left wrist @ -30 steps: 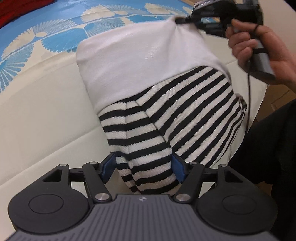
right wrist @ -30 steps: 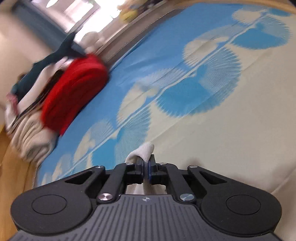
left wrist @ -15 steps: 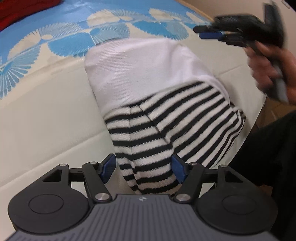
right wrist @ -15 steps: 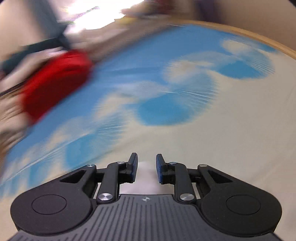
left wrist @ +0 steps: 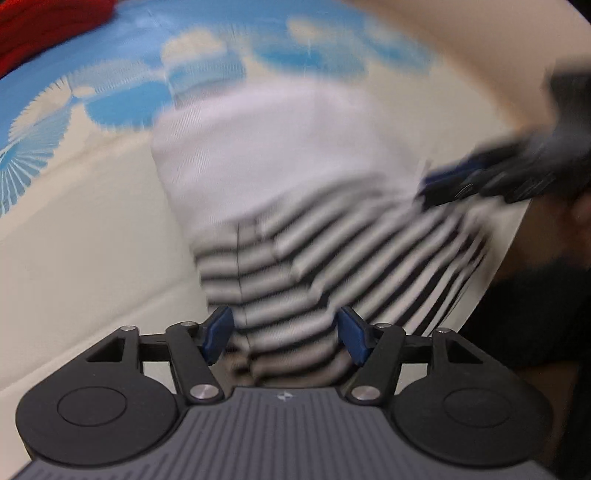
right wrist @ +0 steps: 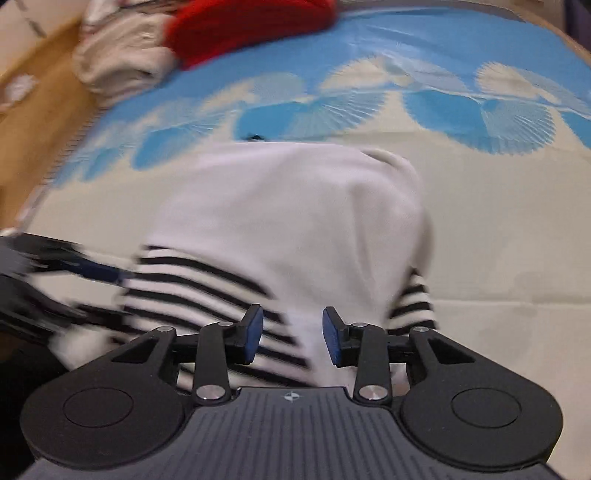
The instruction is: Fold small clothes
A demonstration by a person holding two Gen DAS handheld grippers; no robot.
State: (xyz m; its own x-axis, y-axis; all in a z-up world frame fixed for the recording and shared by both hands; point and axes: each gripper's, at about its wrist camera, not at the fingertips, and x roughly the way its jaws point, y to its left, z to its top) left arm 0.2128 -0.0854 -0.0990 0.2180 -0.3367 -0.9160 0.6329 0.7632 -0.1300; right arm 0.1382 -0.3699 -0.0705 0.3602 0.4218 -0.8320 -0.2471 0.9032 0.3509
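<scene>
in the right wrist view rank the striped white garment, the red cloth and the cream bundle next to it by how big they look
1. Striped white garment, largest, though nearest the camera.
2. Red cloth, partly cut off at the top.
3. Cream bundle, smallest, though blurred.

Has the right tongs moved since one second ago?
Yes. The right tongs, earlier shut on white cloth facing the blue-patterned sheet, are now open and have pulled back over the striped garment.

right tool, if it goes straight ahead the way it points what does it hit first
Most likely the striped garment: the open right tool points straight at its white part, with nothing visible between. Depth is unclear.
</scene>
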